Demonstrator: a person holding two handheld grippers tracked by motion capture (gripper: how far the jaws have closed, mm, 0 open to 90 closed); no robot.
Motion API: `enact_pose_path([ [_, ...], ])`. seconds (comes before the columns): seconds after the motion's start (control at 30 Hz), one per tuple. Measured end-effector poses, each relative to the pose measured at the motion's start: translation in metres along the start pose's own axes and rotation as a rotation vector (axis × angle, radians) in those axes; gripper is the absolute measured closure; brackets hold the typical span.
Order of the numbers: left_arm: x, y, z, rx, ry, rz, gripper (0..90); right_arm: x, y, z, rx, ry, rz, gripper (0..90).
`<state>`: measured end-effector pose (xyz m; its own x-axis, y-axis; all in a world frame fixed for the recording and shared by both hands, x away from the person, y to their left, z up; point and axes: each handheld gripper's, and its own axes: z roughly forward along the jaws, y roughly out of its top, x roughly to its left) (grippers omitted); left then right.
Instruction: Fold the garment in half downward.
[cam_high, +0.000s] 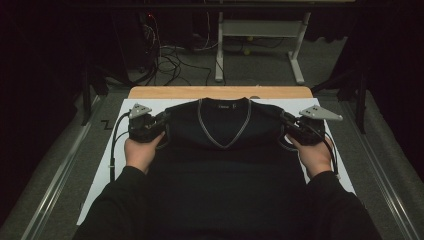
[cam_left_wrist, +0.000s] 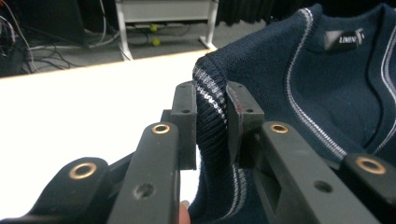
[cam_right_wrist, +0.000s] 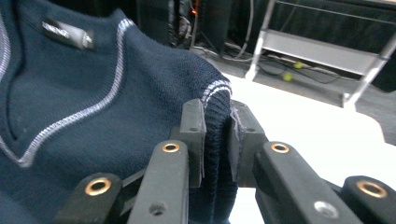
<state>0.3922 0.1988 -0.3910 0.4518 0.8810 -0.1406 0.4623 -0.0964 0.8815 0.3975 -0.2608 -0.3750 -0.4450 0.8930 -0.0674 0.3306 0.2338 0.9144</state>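
L gripper & R gripper jaws clamped on vest armholes, white mat underneath, desk frame behind.

neck label on navy sweater, lettering too blurred to read

Black sleeves; black claws with brass-ringed screw holes.

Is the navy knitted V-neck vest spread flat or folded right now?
Spread flat: the navy knitted V-neck vest lies front-up on the white table, with the left gripper and right gripper each clamping a striped armhole edge.
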Motion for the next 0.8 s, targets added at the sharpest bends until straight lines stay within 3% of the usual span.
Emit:
enact_pose_path([
  [0.2, -0.007, -0.033, -0.011, 0.024, -0.046, 0.032, 71.9, 0.012, -0.031, -0.016, -0.012, 0.039, 0.0, 78.6],
  [0.37, -0.012, -0.064, -0.017, 0.037, -0.081, 0.012, 71.9, 0.021, -0.053, -0.027, 0.005, 0.048, -0.042, 78.5],
  [0.57, -0.018, -0.083, -0.031, 0.019, -0.106, -0.005, 71.9, 0.03, -0.071, -0.041, -0.01, 0.06, -0.064, 78.6],
  [0.8, -0.033, -0.097, -0.059, -0.003, -0.13, 0.037, 71.7, 0.043, -0.088, -0.072, -0.073, 0.037, -0.107, 78.5],
])
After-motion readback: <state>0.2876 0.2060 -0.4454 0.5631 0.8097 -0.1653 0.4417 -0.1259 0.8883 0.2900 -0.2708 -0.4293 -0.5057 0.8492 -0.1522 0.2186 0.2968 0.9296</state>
